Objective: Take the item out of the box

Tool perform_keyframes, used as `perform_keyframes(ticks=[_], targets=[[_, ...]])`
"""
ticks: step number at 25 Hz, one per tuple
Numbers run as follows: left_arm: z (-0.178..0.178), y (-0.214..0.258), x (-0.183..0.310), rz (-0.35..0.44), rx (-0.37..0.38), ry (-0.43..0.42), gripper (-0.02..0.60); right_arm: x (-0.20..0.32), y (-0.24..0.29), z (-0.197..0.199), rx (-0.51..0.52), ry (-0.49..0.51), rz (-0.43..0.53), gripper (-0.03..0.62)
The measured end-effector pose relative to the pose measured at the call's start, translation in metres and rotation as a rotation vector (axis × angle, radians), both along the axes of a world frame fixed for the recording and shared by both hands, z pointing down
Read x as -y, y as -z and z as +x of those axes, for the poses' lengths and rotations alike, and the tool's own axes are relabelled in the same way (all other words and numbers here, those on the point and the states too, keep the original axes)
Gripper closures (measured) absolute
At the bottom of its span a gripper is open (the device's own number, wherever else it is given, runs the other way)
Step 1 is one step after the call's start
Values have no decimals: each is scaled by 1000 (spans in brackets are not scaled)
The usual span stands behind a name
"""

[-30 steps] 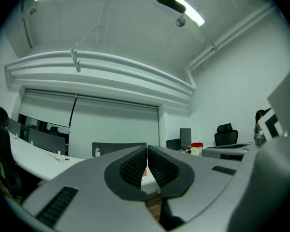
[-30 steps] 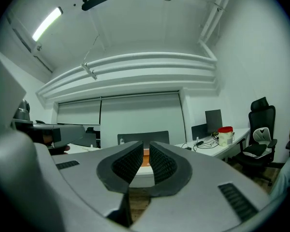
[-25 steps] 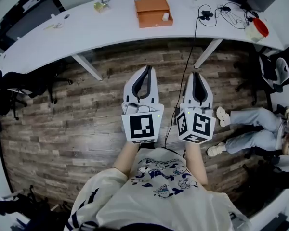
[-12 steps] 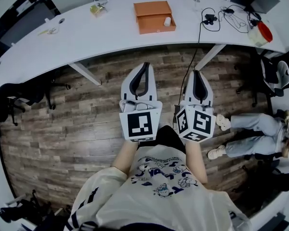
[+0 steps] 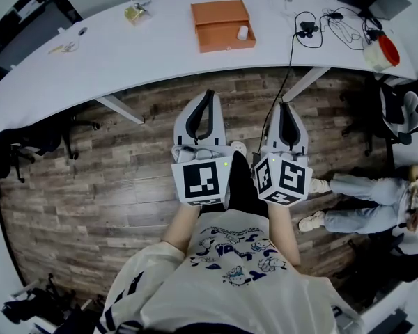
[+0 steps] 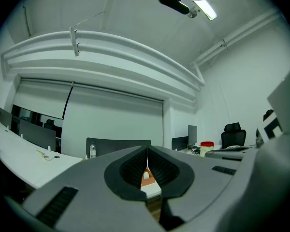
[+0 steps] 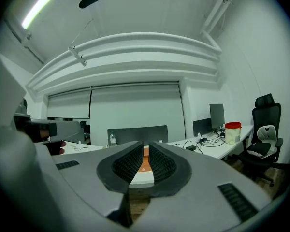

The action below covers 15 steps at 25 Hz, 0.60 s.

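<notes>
Left gripper [image 6: 147, 150]: jaws shut, the tips meeting in one thin line, with nothing between them.
Right gripper [image 7: 145, 146]: jaws a narrow slit apart, with nothing held or touched.
Gripper position: both are held side by side above the wooden floor [image 5: 104, 158], in front of the person's body, jaws pointing toward the desk [image 5: 160, 44] and well short of it.
Box [image 5: 221, 24]: orange and open, lying flat on the white desk, well apart from both grippers.
Item [image 5: 242, 32]: small and white, sitting inside the box at its right side, not yet taken out.
Line of sight: each gripper view shows the orange box in the gap between its own jaws.
</notes>
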<state>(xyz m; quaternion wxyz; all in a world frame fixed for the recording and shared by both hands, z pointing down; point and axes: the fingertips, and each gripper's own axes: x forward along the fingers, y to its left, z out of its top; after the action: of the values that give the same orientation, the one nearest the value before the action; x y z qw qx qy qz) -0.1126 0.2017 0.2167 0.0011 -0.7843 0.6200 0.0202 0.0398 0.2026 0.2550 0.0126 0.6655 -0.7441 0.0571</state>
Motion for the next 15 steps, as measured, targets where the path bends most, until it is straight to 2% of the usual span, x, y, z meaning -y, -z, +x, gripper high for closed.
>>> perform_keyframes(ticks=[15], targets=[[12,-6,103,-14,1,66,563,118,-4,14,1,60,-12,545]])
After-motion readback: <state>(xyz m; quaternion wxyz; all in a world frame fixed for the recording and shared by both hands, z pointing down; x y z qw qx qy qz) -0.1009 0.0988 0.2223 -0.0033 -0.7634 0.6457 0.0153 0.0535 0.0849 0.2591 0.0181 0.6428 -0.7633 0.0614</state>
